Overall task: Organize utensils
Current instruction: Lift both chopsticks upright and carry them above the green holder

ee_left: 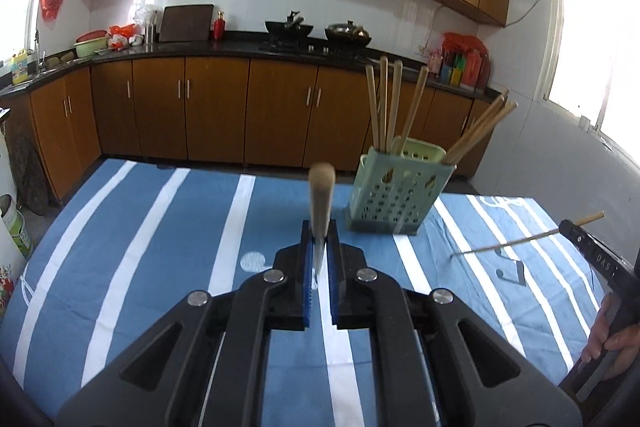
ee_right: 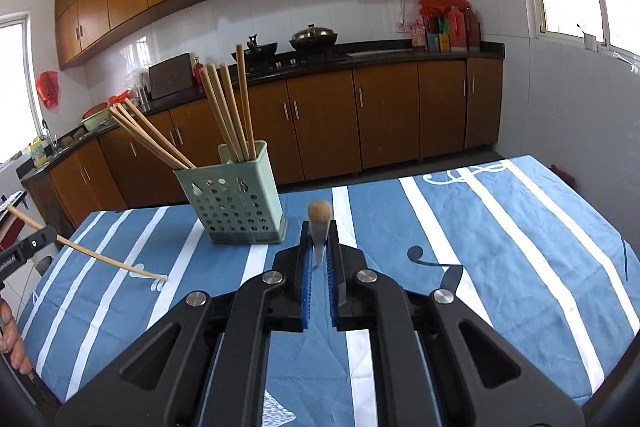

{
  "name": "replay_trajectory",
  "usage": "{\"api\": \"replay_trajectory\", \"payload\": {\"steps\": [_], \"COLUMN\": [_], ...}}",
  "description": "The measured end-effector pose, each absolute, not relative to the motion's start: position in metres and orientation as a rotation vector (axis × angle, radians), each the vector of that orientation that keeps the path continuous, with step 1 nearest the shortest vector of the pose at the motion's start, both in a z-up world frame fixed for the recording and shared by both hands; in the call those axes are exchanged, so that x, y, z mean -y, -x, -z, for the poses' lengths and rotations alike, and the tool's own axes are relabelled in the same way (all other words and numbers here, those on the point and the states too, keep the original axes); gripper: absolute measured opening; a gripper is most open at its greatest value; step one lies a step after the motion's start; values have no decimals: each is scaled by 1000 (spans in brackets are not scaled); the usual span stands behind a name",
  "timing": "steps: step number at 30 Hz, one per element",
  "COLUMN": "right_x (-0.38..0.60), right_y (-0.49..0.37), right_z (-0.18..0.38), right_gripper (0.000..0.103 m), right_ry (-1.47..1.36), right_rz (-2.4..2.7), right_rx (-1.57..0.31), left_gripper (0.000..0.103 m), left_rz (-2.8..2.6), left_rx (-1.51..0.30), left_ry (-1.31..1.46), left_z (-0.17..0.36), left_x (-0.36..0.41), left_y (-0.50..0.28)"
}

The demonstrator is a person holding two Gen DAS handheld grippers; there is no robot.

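A pale green perforated utensil holder [ee_left: 394,195] stands on the blue striped tablecloth with several wooden chopsticks [ee_left: 386,103] upright or leaning in it; it also shows in the right wrist view [ee_right: 236,197]. My left gripper [ee_left: 320,239] is shut on a wooden chopstick [ee_left: 321,195] that points forward, left of the holder. My right gripper [ee_right: 319,239] is shut on another wooden chopstick [ee_right: 319,223], right of the holder. Each gripper's chopstick shows in the other view as a thin stick slanting down to the cloth [ee_left: 508,245] [ee_right: 104,259].
The table [ee_left: 160,227] carries a blue cloth with white stripes. Behind it run brown kitchen cabinets [ee_left: 216,115] and a dark counter with woks [ee_left: 288,29], bottles and bowls. A bright window [ee_left: 596,47] is on the right wall.
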State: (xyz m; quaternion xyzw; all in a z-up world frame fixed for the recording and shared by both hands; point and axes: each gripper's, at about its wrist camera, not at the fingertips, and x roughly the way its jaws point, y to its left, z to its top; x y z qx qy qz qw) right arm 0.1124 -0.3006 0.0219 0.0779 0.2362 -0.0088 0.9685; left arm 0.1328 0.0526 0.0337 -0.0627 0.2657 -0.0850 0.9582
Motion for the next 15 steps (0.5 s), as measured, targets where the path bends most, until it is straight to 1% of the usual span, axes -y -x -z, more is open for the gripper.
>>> {"api": "replay_trajectory", "payload": {"steps": [6,9,15], "right_x": [297,291,277], "right_y": [-115,-118,-117], "right_z": [-32,-50,-107], "right_gripper": [7,7,7], "right_ry": [-150,-138,-145], "right_rz": [2,-26,-125], "right_rx": [-457,-421,-290], "left_gripper": [8,8,8], "left_rz": [181,208,295], "left_rx": [-523,-492,-400], "left_ry": [120,115,137], "left_z": [-44,-61,-113], "left_x": [-52,-48,-35], "left_y": [-135,-137,-142]}}
